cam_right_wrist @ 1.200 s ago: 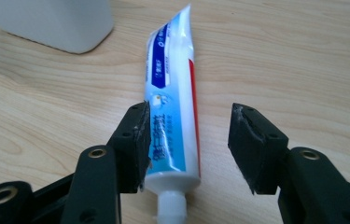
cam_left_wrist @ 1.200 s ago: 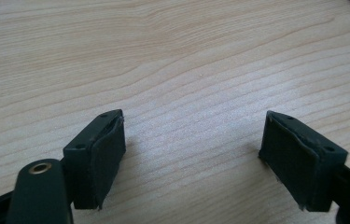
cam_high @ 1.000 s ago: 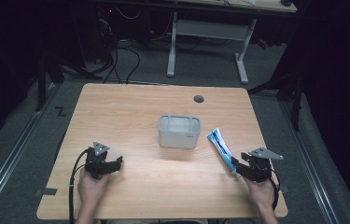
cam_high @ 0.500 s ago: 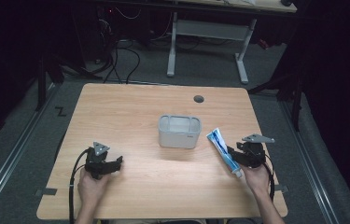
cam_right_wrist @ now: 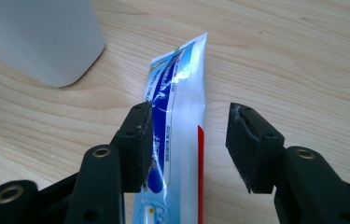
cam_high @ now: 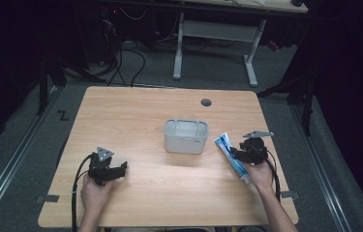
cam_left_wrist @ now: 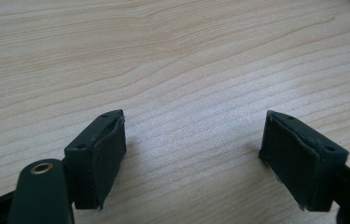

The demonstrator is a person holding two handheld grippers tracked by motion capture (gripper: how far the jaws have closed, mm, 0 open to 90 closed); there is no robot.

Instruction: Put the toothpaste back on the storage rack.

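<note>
A blue and white toothpaste tube [cam_high: 231, 155] lies flat on the wooden table [cam_high: 135, 116], right of a small white bin [cam_high: 186, 137]. My right gripper [cam_high: 236, 153] straddles the tube's middle. In the right gripper view the tube [cam_right_wrist: 182, 88] runs between the jaws of the gripper [cam_right_wrist: 189, 144]: the left pad rests against it and the right pad stands clear of it. These jaws have just been opening. The bin's corner [cam_right_wrist: 37, 37] shows at the upper left. My left gripper [cam_high: 121, 168] rests at the table's front left, open [cam_left_wrist: 193, 149] over bare wood.
A round cable hole [cam_high: 206, 102] sits near the table's far edge. Beyond it stand a white desk frame [cam_high: 215, 34] and loose cables [cam_high: 121, 58] on the dark floor. Bare wood lies between the two hands.
My right gripper has moved left and a little away from the person, coming over the tube. The tube, the bin and my left gripper have stayed where they were.
</note>
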